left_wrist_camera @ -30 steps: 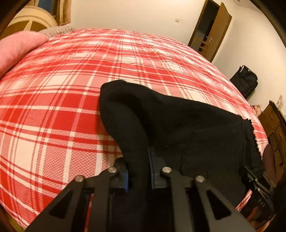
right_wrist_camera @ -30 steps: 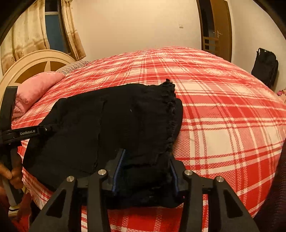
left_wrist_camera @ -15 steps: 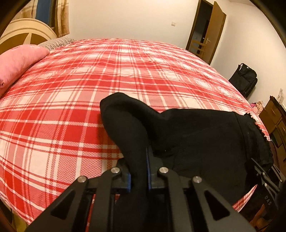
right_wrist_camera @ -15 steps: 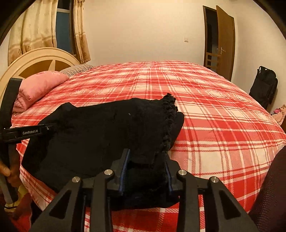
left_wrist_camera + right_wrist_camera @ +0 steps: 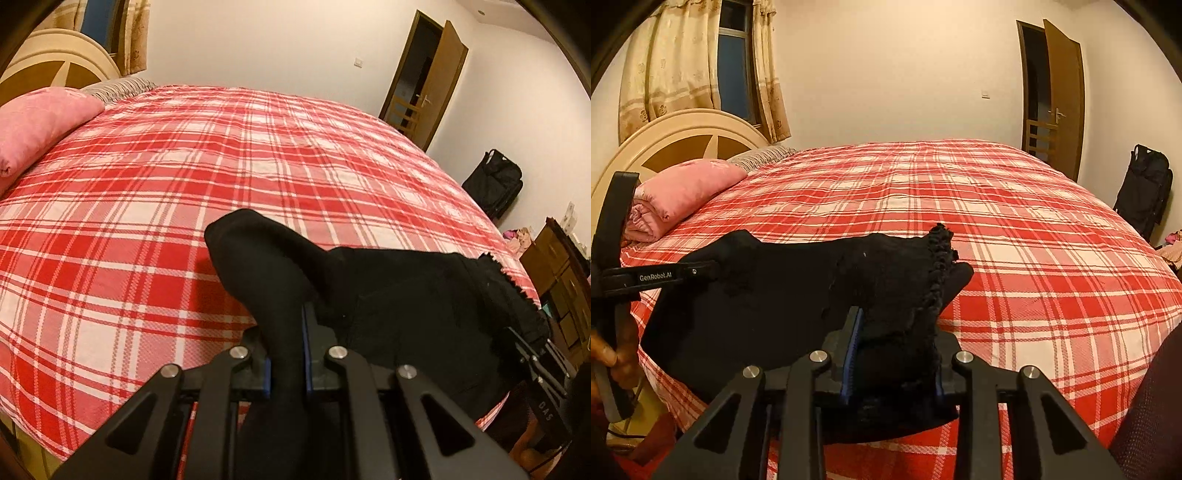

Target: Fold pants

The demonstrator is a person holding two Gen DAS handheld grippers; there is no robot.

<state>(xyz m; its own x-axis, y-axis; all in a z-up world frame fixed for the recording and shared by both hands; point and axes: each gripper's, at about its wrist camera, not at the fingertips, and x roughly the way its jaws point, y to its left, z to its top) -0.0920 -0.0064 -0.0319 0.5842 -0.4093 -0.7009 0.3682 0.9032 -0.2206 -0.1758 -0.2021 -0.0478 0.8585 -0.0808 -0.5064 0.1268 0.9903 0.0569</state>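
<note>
Both claws have hold of the black pants (image 5: 783, 295), one at each end of the near edge. Left claw (image 5: 286, 354) is pinched nearly closed on a thin ridge of cloth that stands up between its blue pads. Right claw (image 5: 892, 354) sits wider, its jaws having just been closing, with a thick bunched wad by the frilled hem (image 5: 938, 266) between them.

Judging the risk: the right grip looks the weaker one, since the wad is lumpy and could slide out if the cloth is pulled taut between the two claws. A layer may also drop free, because either claw might hold only the top ply. Then the fold would land crooked.

Relative to the bed (image 5: 1015, 221), the pants lie across its near edge, partly raised, well apart from the pink pillow (image 5: 683, 188).
</note>
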